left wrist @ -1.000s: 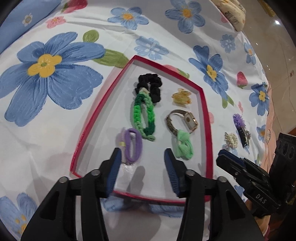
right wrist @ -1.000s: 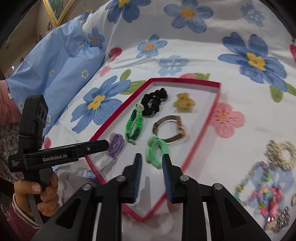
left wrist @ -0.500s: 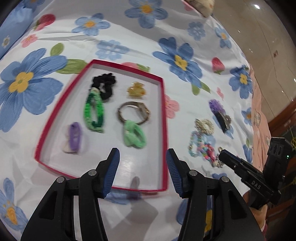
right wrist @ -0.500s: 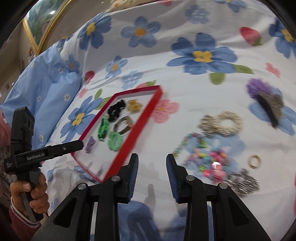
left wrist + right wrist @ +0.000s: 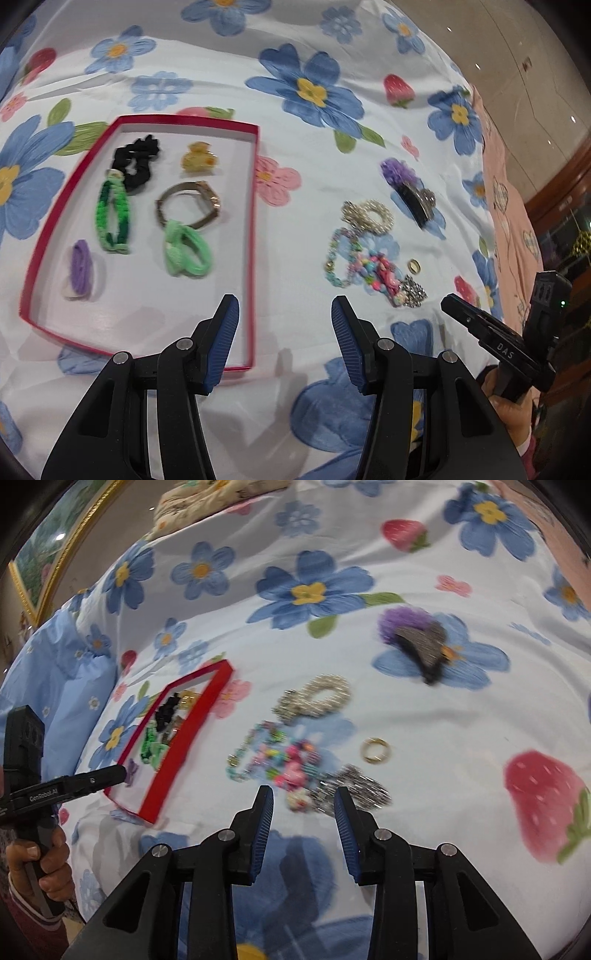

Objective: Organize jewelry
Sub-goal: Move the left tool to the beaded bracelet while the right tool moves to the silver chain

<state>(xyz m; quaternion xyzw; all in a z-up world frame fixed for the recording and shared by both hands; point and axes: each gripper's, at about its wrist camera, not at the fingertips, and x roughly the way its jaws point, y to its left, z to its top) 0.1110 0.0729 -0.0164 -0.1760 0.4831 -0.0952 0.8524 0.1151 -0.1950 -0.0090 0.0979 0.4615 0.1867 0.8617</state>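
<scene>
A red tray (image 5: 254,221) on the bed holds a black scrunchie (image 5: 136,162), a yellow claw clip (image 5: 197,158), a watch (image 5: 188,205), a green braided band (image 5: 112,214), a light green hair tie (image 5: 186,247) and a purple one (image 5: 81,266). To its right lie a pearl scrunchie (image 5: 317,698), bead bracelets (image 5: 273,760), a gold ring (image 5: 376,750), a rhinestone piece (image 5: 358,786) and a purple flower clip (image 5: 417,638). My right gripper (image 5: 303,797) hovers open and empty just short of the beads and rhinestones. My left gripper (image 5: 284,306) hangs open and empty over the tray's near right corner.
A flowered sheet (image 5: 314,122) covers the bed. A blue pillow (image 5: 55,672) lies beyond the tray on the left. The bed's right edge, draped in pink cloth (image 5: 509,206), drops to a shiny floor. A person's hand (image 5: 40,856) grips the left tool's handle.
Both grippers have swung right, away from the tray's middle. The right one now faces the loose pile and its jaws stand wider. The left one's gap looks the same.
</scene>
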